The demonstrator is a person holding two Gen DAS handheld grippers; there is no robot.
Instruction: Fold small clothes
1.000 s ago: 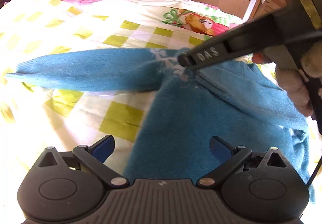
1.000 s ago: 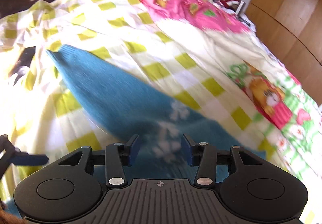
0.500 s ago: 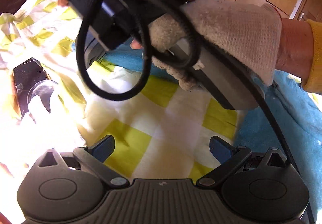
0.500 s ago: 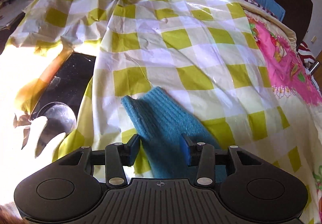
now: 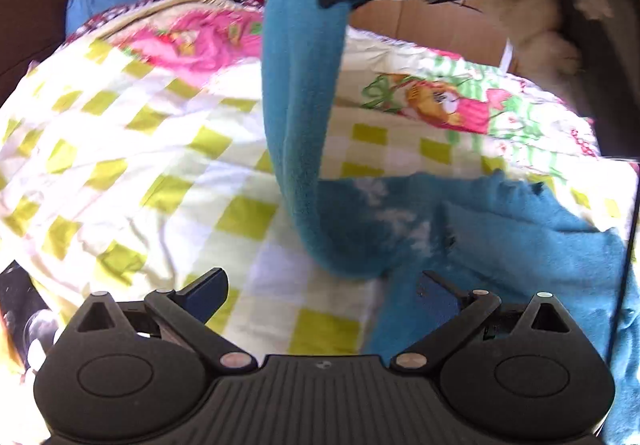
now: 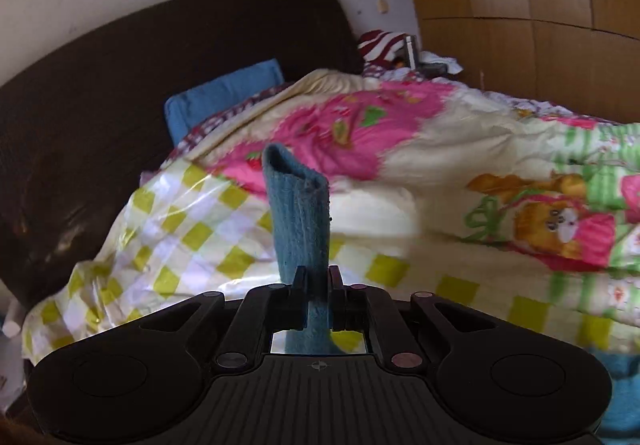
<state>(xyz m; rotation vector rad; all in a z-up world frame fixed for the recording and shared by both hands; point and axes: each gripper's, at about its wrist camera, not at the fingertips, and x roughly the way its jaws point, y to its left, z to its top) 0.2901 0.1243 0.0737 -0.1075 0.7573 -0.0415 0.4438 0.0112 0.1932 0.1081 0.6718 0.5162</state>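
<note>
**Sleeve raised above the bed**

Left wrist view: the left gripper (image 5: 322,295) hovers, jaws apart, over the blue sweater (image 5: 520,229) on the bed (image 5: 120,149).

Right wrist view: the right gripper (image 6: 318,285), jaws clamped on the sleeve (image 6: 300,217), holds it upright.

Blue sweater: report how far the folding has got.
Done: the blue sweater is spread on the checked cover. In hand: the right gripper is clamped on the sleeve, lifting it; the left gripper is open. Left: laying the sleeve over and folding the body.
</note>
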